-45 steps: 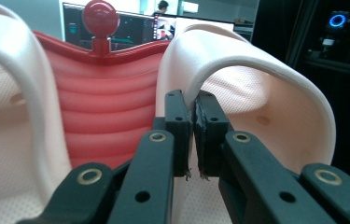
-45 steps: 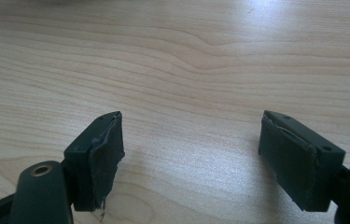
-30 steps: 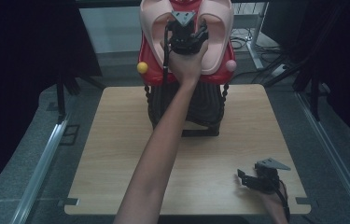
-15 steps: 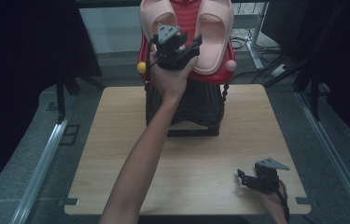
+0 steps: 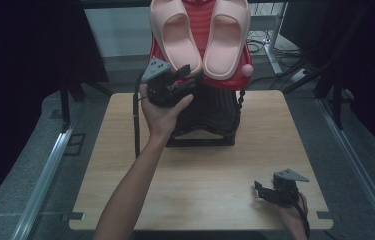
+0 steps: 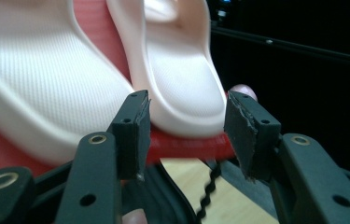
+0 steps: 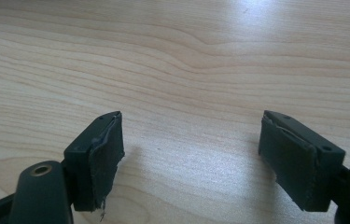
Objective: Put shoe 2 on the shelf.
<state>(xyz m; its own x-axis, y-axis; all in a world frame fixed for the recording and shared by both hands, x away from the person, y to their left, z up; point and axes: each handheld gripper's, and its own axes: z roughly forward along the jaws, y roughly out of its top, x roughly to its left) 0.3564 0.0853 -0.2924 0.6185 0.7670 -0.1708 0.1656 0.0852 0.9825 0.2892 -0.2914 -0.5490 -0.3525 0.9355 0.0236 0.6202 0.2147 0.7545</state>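
Two pale pink slippers rest on a red ribbed rack above the light wood-grain table.

Pink slippers on the red rack lose their tops to the frame edge. Up close, the nearer slipper blurs; below the rack, the black stand sits partly behind the left hand.

No readable text, labels, brands or numbers anywhere: pink slippers, red rack and wooden counter all look plain, no markings legible in any view.
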